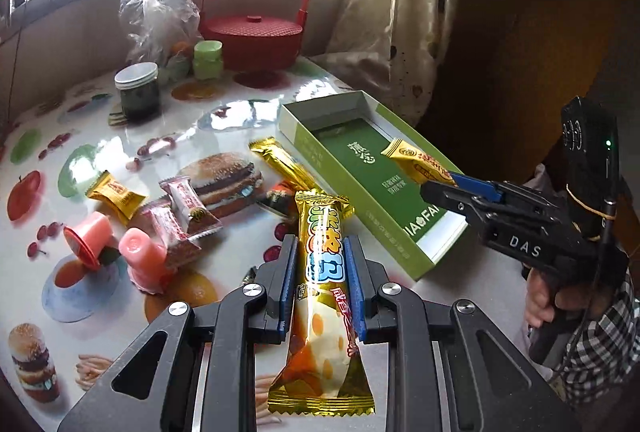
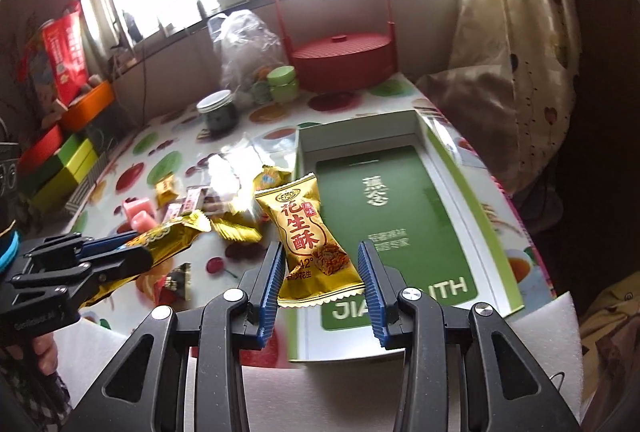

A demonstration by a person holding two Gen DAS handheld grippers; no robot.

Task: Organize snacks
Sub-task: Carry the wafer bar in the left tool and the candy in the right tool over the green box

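My left gripper (image 1: 320, 244) is shut on a long gold snack bar (image 1: 320, 272) and holds it above the table, left of the green box (image 1: 400, 207). My right gripper (image 2: 320, 252) has its jaws spread wide, a gold peanut candy packet (image 2: 308, 236) between them with a gap to the right pad; it hangs over the box's near left edge (image 2: 404, 207). From the left wrist view the packet (image 1: 416, 159) sits at the right gripper's tips (image 1: 438, 183) above the box floor. More snacks lie left of the box: gold packets (image 1: 116, 191), pink-wrapped candies (image 1: 184, 207), pink jelly cups (image 1: 90, 236).
A red lidded basket (image 1: 252, 35), green small jars (image 1: 208, 59), a dark jar with a white lid (image 1: 138, 91) and a clear plastic bag (image 1: 160, 7) stand at the table's far side. A curtain (image 1: 392, 11) hangs right. Coloured boxes (image 2: 68, 159) are stacked far left.
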